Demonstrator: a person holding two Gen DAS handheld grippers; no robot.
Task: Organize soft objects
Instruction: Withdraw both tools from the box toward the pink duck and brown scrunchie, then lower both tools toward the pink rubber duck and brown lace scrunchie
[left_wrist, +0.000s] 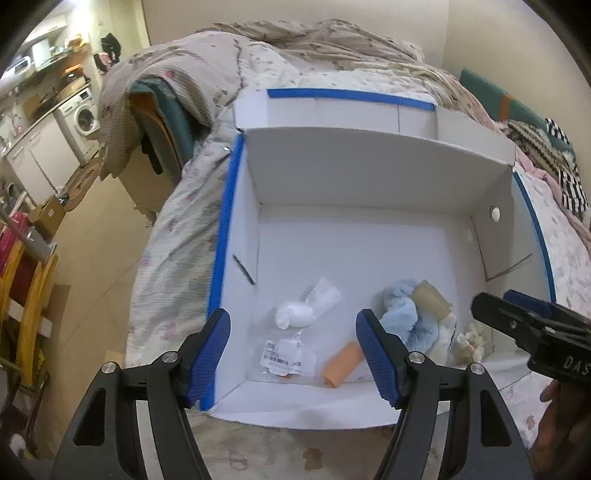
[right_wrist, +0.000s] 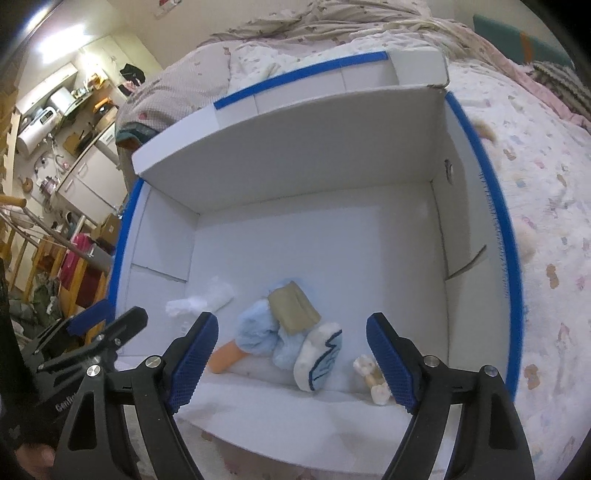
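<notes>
A white box (left_wrist: 369, 173) with blue-taped edges lies open on the bed; it also shows in the right wrist view (right_wrist: 295, 147). Inside near its front lie a blue fluffy toy (left_wrist: 400, 317) (right_wrist: 258, 328), a tan block (left_wrist: 430, 299) (right_wrist: 293, 308), an orange roll (left_wrist: 341, 363) (right_wrist: 225, 356), a white wad (left_wrist: 295, 314) (right_wrist: 184, 304), a clear bag (left_wrist: 284, 356) and a small cream toy (left_wrist: 471, 341) (right_wrist: 373, 374). My left gripper (left_wrist: 291, 358) is open and empty above the box front. My right gripper (right_wrist: 291, 363) is open and empty above the blue toy.
The box rests on a floral quilt (right_wrist: 546, 221) with rumpled bedding (left_wrist: 295, 48) behind it. Dark striped fabric (left_wrist: 561, 162) lies at the right. Left of the bed are floor, a wooden rack (left_wrist: 26, 295) and a washing machine (left_wrist: 83, 118).
</notes>
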